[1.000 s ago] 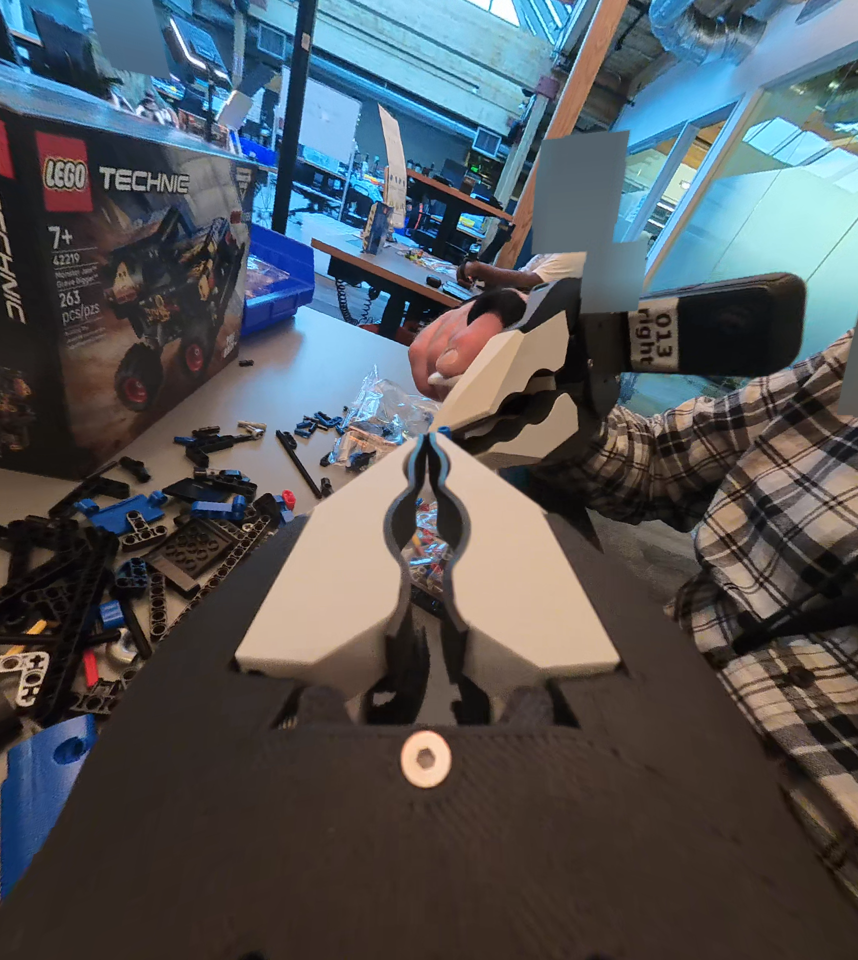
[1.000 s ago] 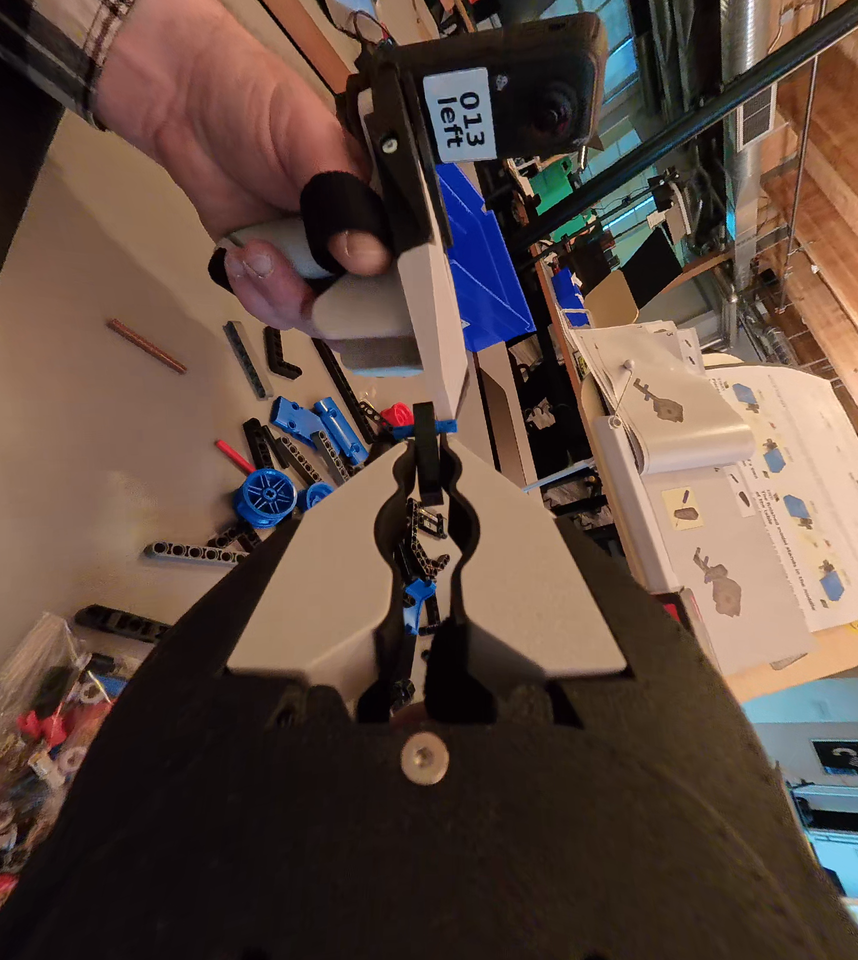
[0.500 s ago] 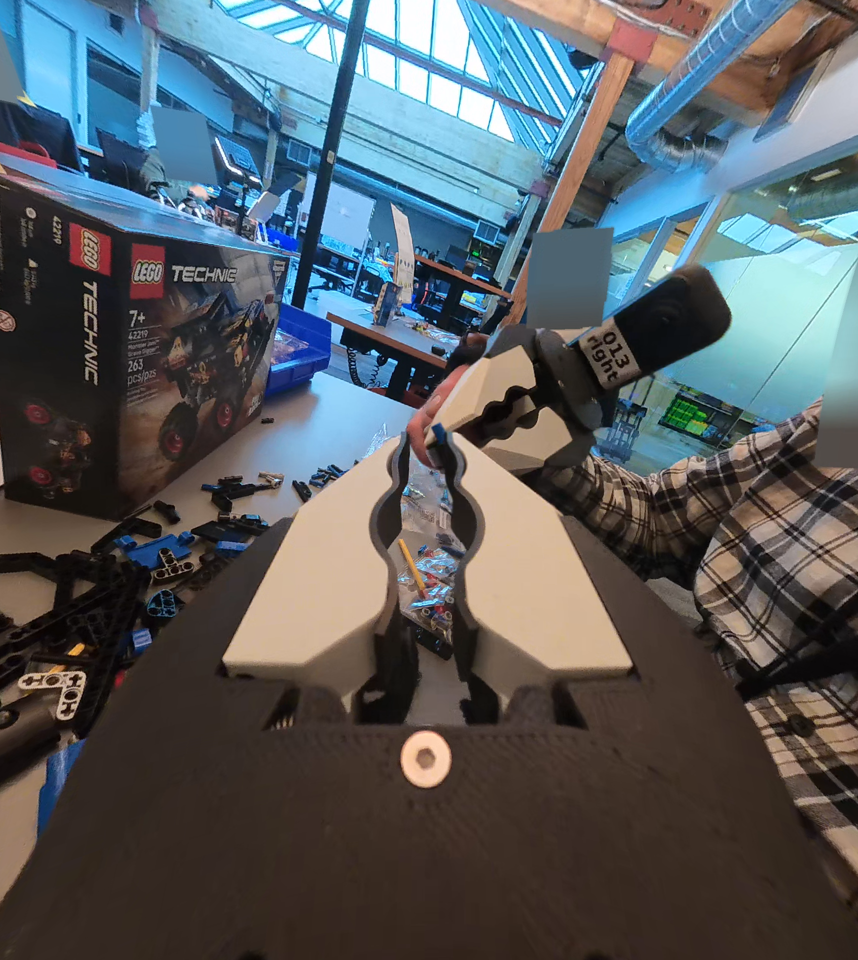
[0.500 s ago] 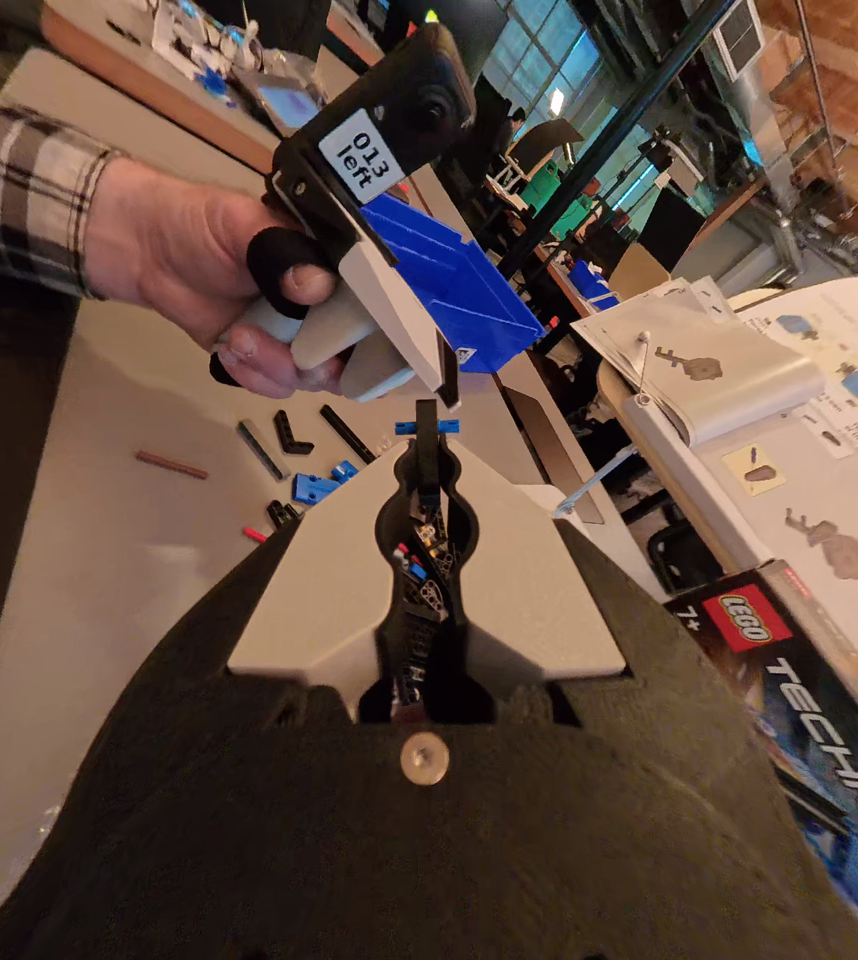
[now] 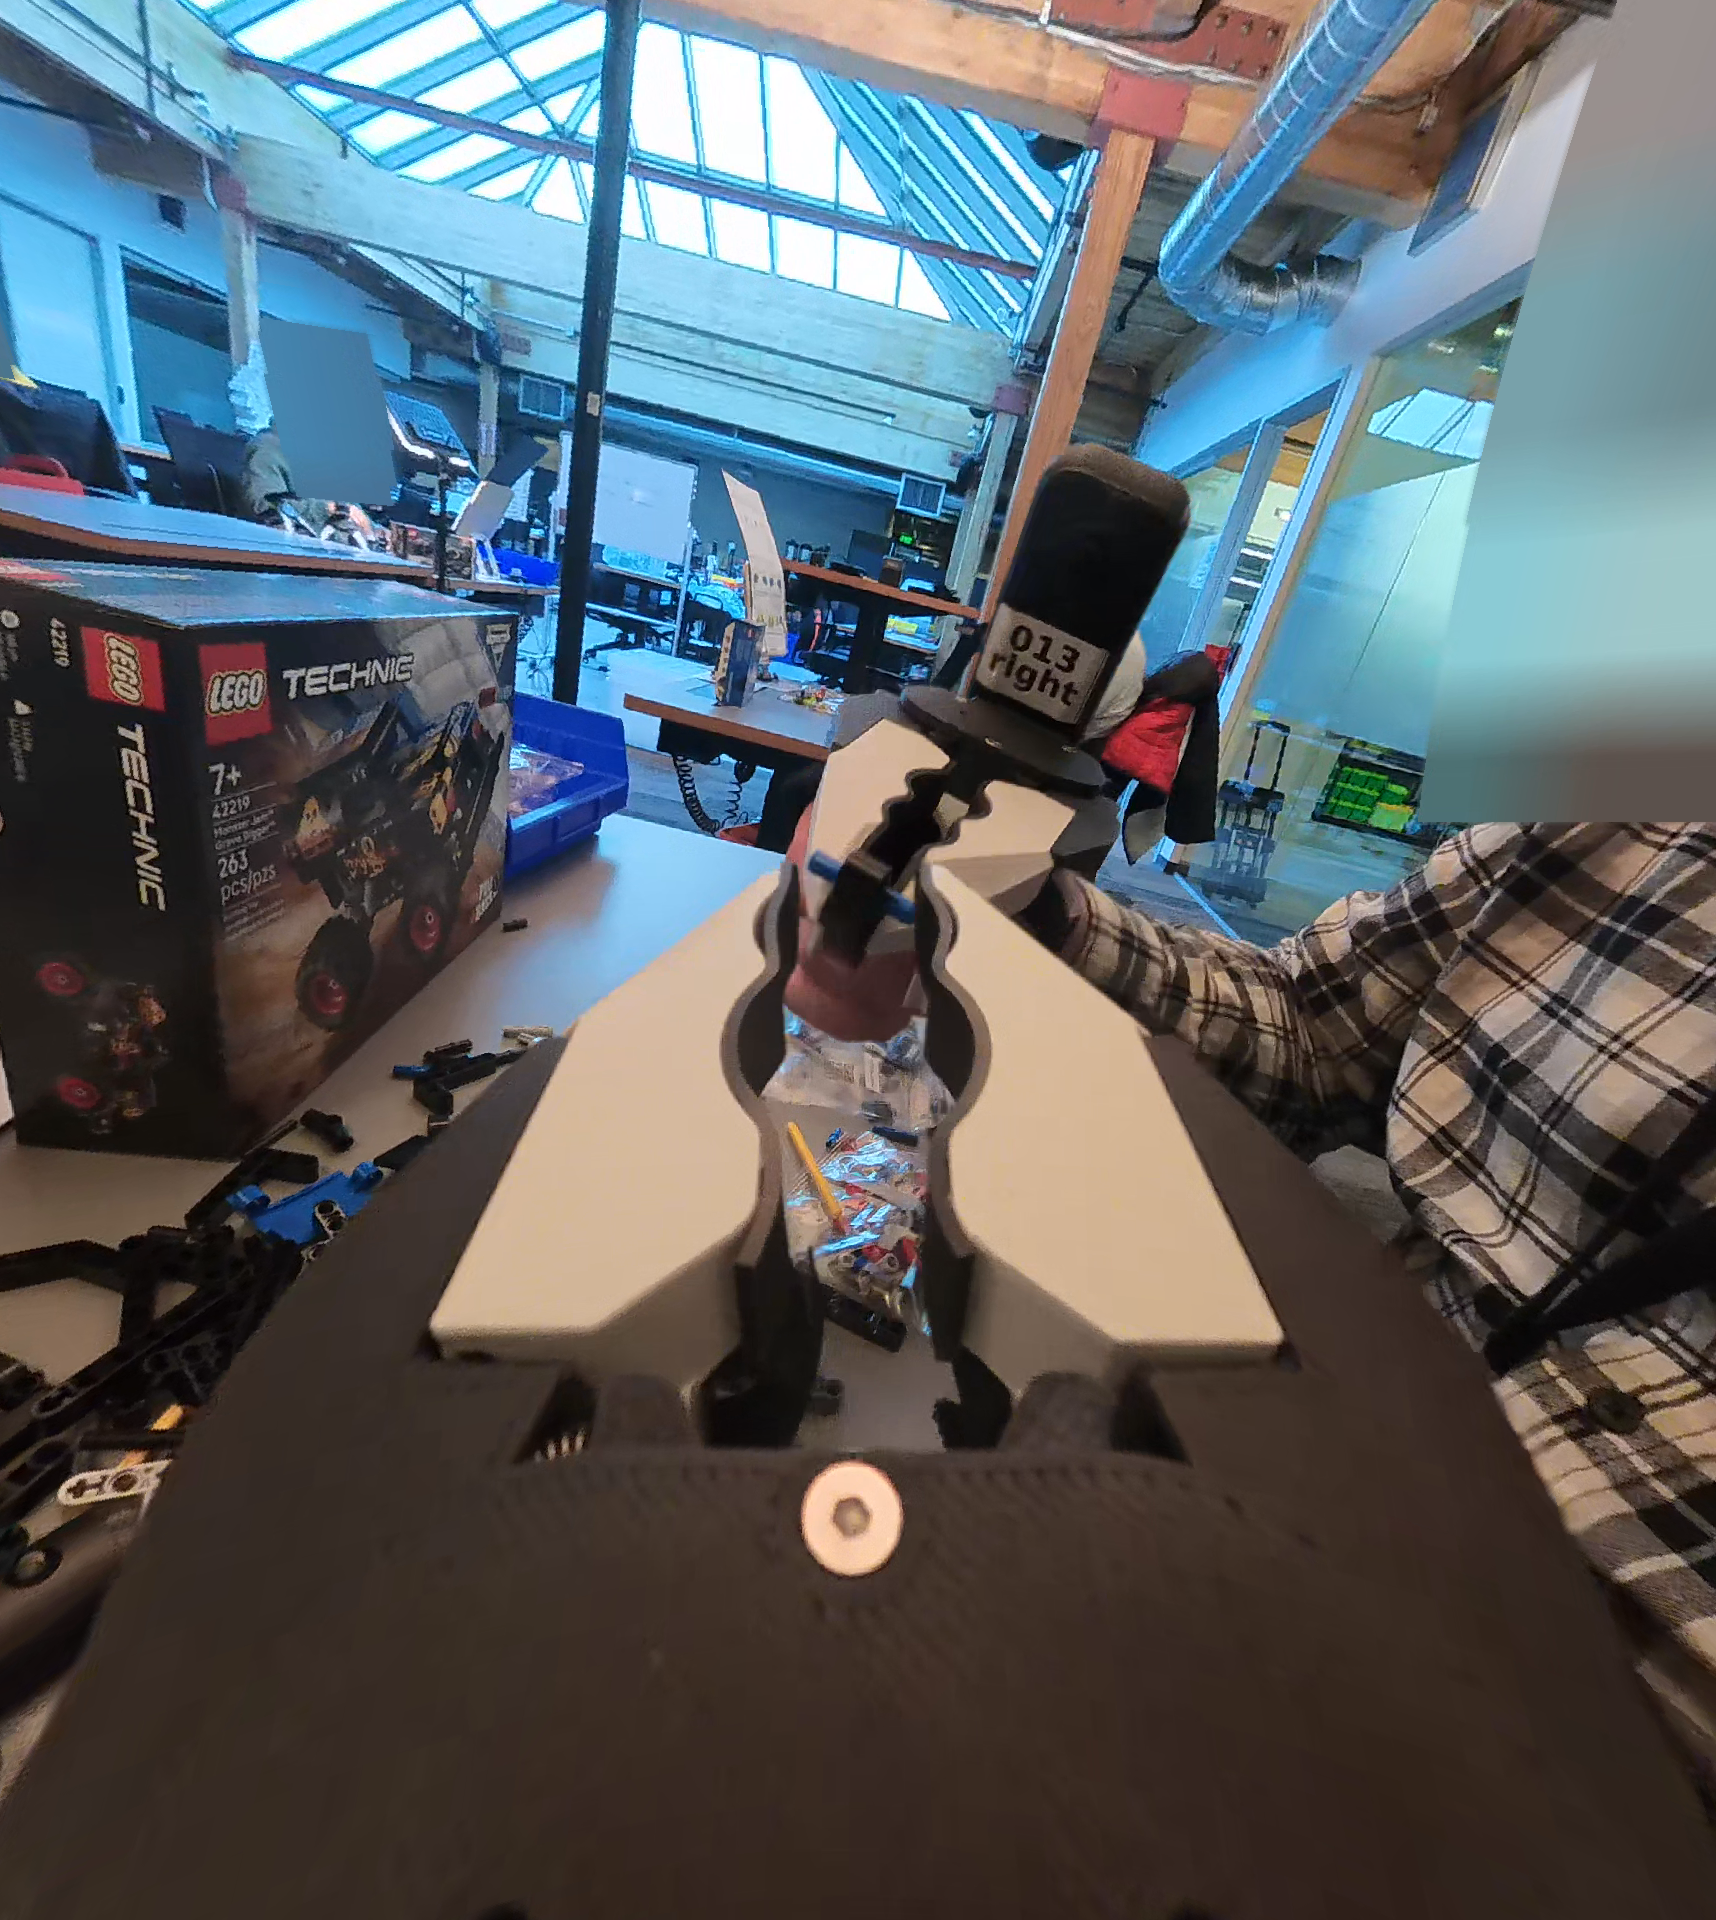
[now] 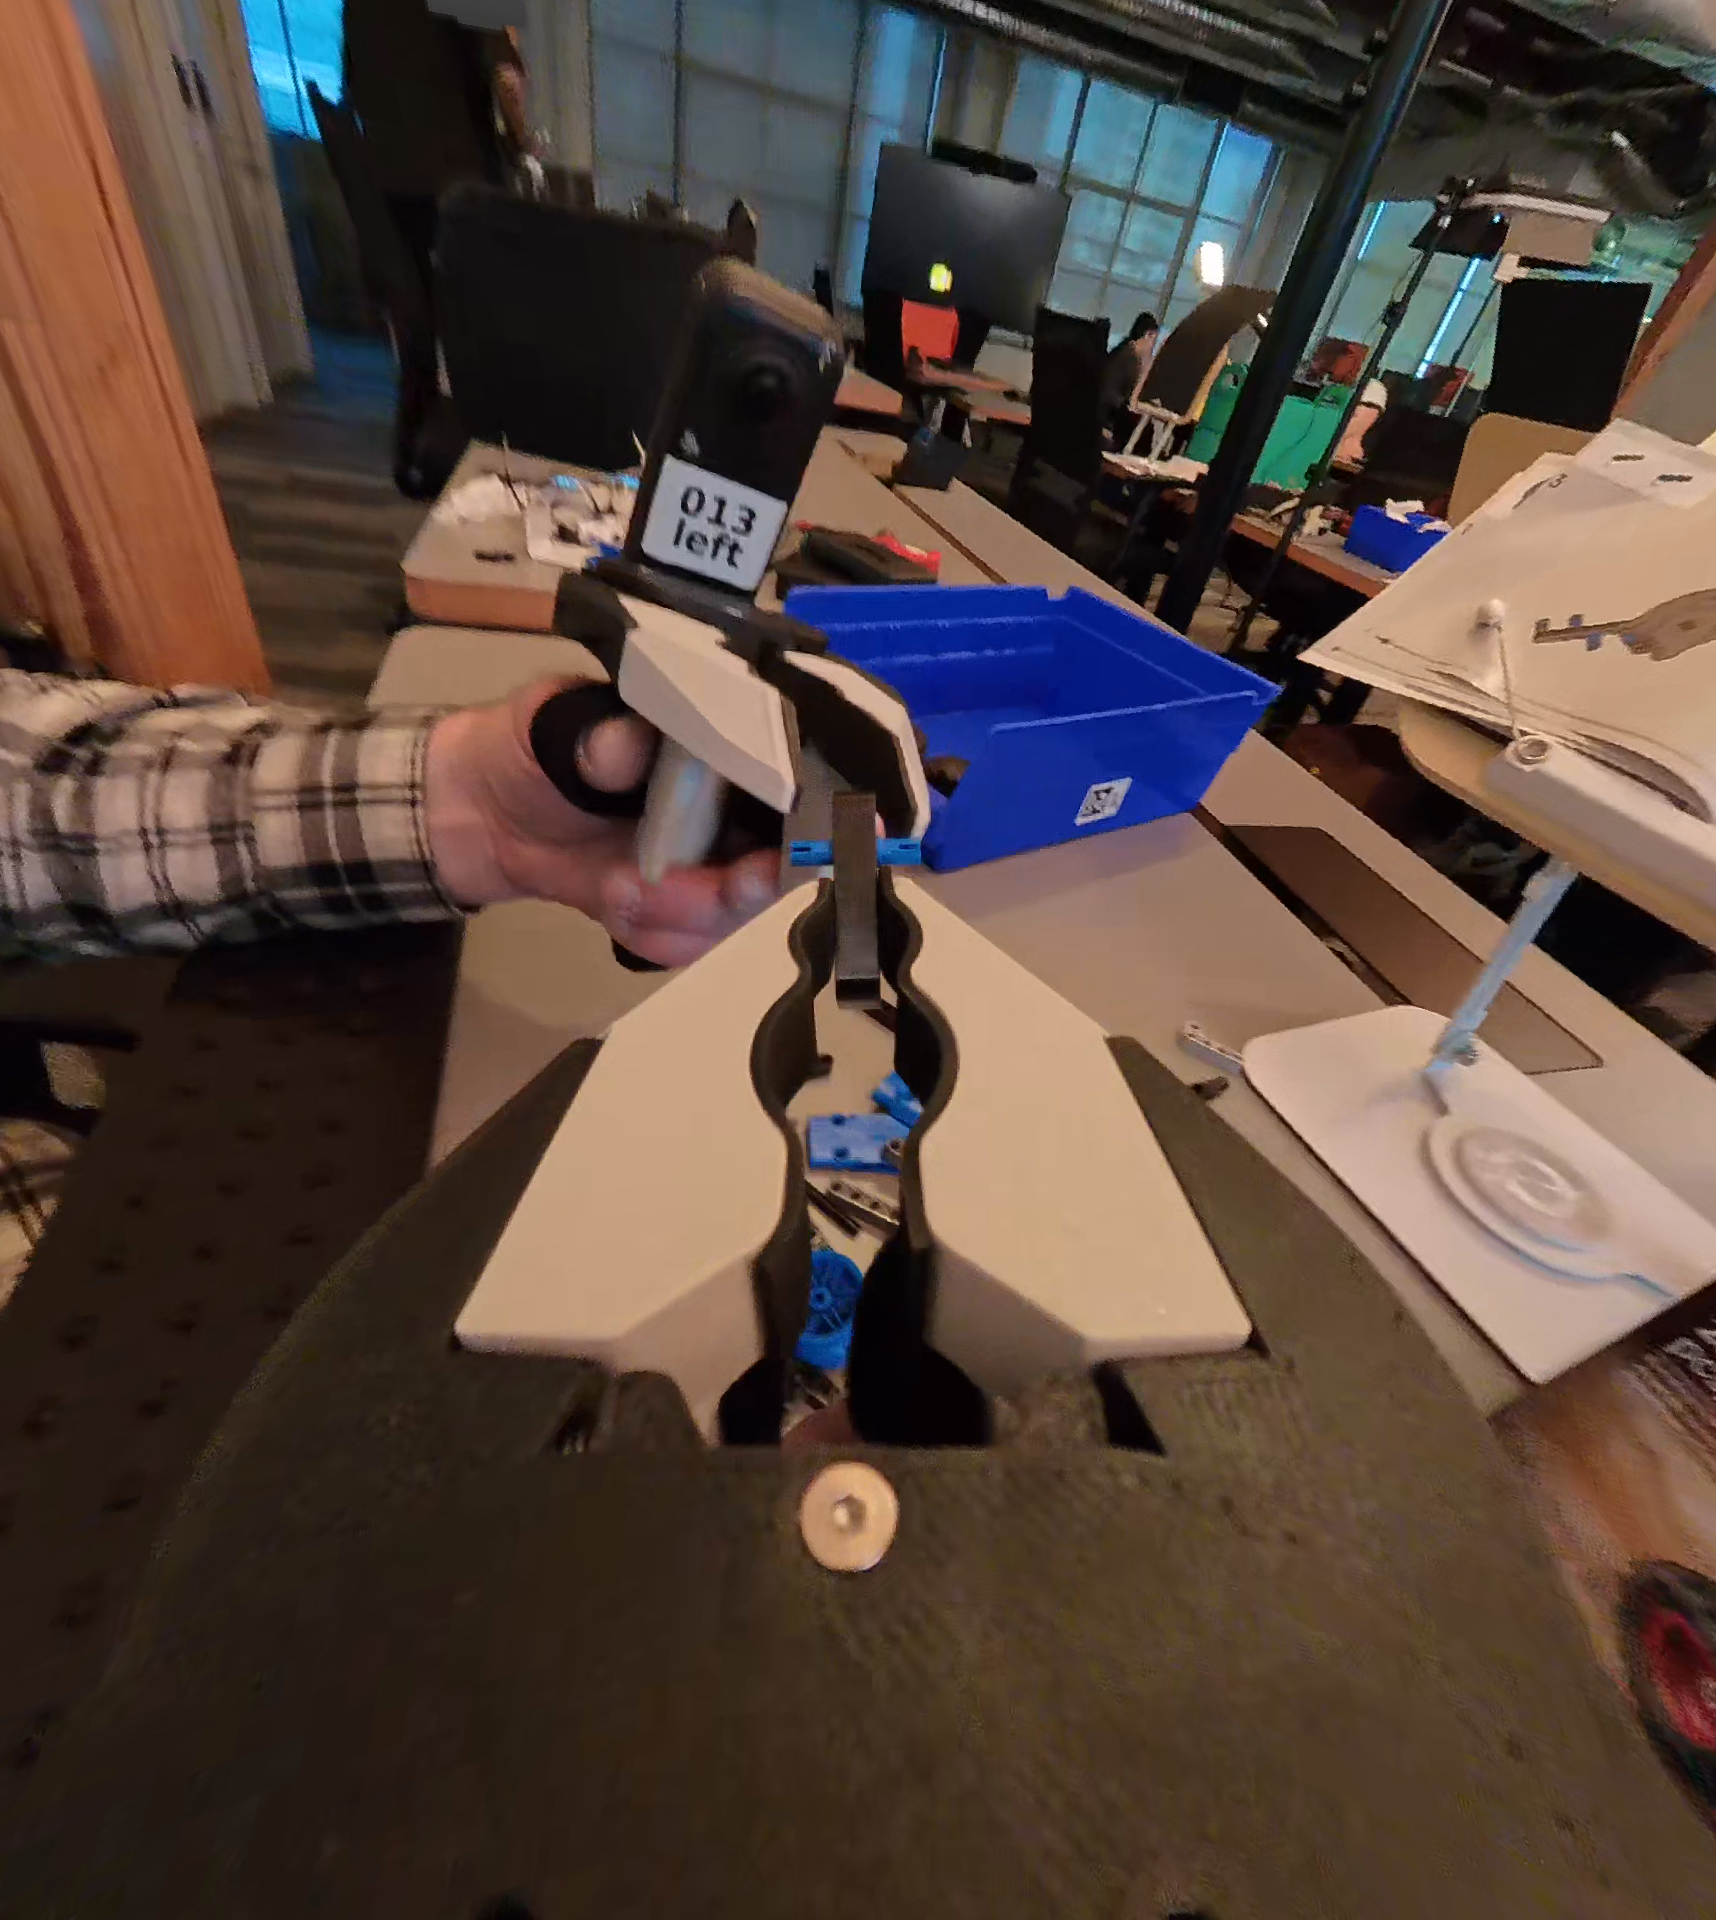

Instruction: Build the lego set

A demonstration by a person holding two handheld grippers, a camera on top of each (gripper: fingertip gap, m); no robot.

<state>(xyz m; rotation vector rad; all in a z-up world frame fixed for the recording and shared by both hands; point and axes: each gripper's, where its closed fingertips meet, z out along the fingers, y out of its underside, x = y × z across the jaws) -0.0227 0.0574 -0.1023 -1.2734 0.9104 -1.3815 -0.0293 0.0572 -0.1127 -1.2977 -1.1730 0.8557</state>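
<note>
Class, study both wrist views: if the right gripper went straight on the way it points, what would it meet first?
Most likely the left gripper, just beyond the black beam the right gripper holds; depth is unclear.

Left gripper (image 5: pixel 854 904) is blocked dead ahead by right gripper (image 5: pixel 859 883) and its black beam (image 6: pixel 856 894). Lego box (image 5: pixel 210 831) walls off its left; loose parts (image 5: pixel 158 1299) and parts bag (image 5: pixel 859 1174) clutter the table (image 5: pixel 563 935) below.

You're in a big open workshop/office loft: skylights (image 5: pixel 729 208), exposed wood beams (image 5: pixel 1072 343), ductwork (image 5: pixel 1280 187), rows of cluttered workbenches (image 5: pixel 729 717), parts bins (image 6: pixel 1020 707).
</note>
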